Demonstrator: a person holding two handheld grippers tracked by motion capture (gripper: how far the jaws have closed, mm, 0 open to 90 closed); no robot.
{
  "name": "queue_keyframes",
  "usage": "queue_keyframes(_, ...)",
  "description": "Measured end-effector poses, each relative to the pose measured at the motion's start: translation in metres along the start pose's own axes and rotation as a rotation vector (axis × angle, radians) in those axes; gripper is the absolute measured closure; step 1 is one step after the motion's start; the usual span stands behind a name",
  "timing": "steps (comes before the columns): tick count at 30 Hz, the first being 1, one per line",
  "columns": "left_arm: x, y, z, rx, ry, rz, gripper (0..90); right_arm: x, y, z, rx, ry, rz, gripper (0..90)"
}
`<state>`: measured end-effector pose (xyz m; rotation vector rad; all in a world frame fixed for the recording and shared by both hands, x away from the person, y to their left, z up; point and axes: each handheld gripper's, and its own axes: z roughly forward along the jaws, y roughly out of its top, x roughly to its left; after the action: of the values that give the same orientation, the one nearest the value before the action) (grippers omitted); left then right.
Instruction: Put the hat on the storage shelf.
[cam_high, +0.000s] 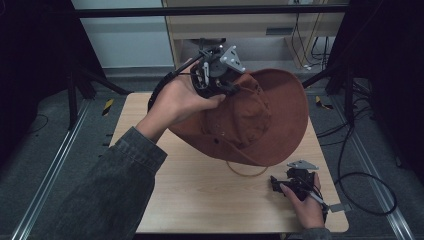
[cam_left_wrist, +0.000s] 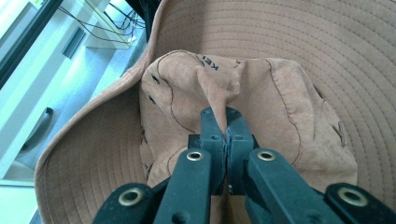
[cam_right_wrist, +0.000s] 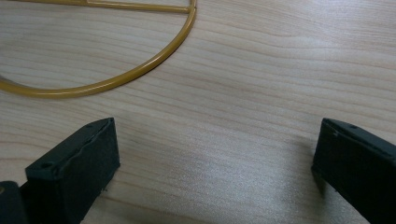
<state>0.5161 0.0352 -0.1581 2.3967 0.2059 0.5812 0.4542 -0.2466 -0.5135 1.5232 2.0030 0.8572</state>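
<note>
A wide-brimmed, rust-brown fabric hat (cam_high: 260, 117) with stitched rings round its brim is held up above the far half of the light wooden table (cam_high: 200, 195), tilted so that its crown faces the person and its brim stands behind it. The left gripper (cam_high: 227, 86) has come at the hat from the crown's far-left side; the person's left hand (cam_high: 175, 102) wraps its body, and a grey-green sleeve (cam_high: 107, 195) runs back from that hand to the near-left of the hat. In the left gripper view the two black jaws are pressed together on a raised fold of the crown's cloth (cam_left_wrist: 219, 100) (the fabric bunches into a ridge just above the jaw tips), with small eyelet holes (cam_left_wrist: 153, 88) to the left of the pinch and the ringed brim all round.

A thin yellow-tan cord loop (cam_high: 247, 171) hangs from the hat's near edge and lies on the table below it. The right gripper (cam_high: 277, 184) rests low on the table, near and to the right of the hat, held by the person's right hand (cam_high: 305, 205). In the right gripper view its jaws stand spread wide apart over bare wood, with the cord's curve (cam_right_wrist: 140, 70) lying beyond them, touching neither jaw.
</note>
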Motion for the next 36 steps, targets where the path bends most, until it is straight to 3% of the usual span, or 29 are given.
queue_keyframes(23,-0.004,0.025,0.017,0.006,-0.008,0.041,88.5,0.0,0.0,0.0,0.0,0.002,0.001,0.5)
queue_keyframes(36,-0.002,0.036,0.04,0.013,-0.03,0.043,88.5,0.0,0.0,0.0,-0.002,0.004,-0.003,0.5)
